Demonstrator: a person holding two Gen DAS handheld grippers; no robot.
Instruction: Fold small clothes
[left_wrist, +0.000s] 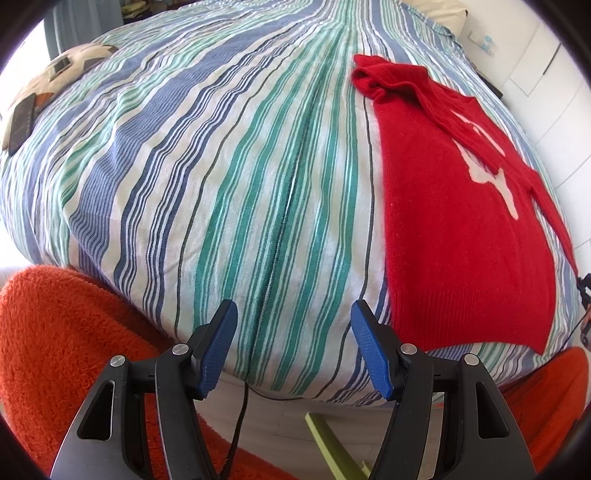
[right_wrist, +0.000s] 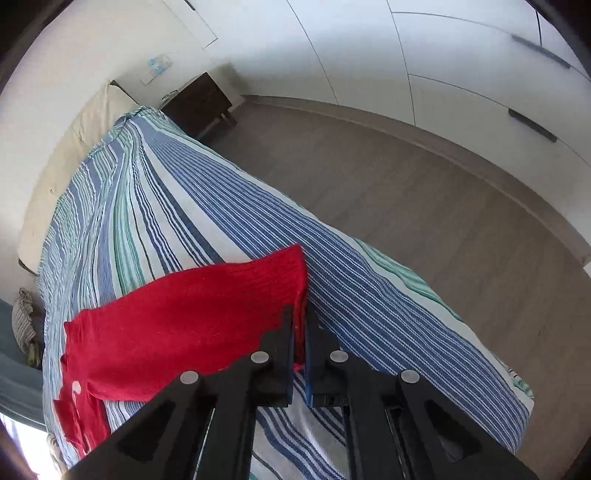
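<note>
The red sweater (left_wrist: 465, 236) lies flat on the striped bedspread (left_wrist: 221, 177), at 3 o'clock in the left wrist view. Its long axis runs from the ribbed hem at 5 o'clock to the bunched top end at 12 o'clock. A white figure (left_wrist: 491, 166) shows on its face. One sleeve (left_wrist: 454, 114) is folded diagonally across the body. A second sleeve runs along the sweater's right edge toward 4 o'clock.

The right gripper (right_wrist: 300, 325) is clamped on a corner of the sweater's ribbed edge; red knit shows between its closed jaws. In the right wrist view the sweater (right_wrist: 177, 325) spreads from the jaws toward 9 o'clock. The gripper points steeply down at the bed.

The left gripper (left_wrist: 291, 314) stands apart from the sweater, jaws spread and holding nothing. It points down at the bed's near edge, with bedspread stripes visible between its blue pads (left_wrist: 221, 343).

An orange rug (left_wrist: 66, 350) lies at 8 o'clock below the bed. A patterned cushion (left_wrist: 66, 70) with dark flat objects on it rests at 10 o'clock on the bedspread. A dark nightstand (right_wrist: 199, 103) stands at 11 o'clock in the right wrist view.
</note>
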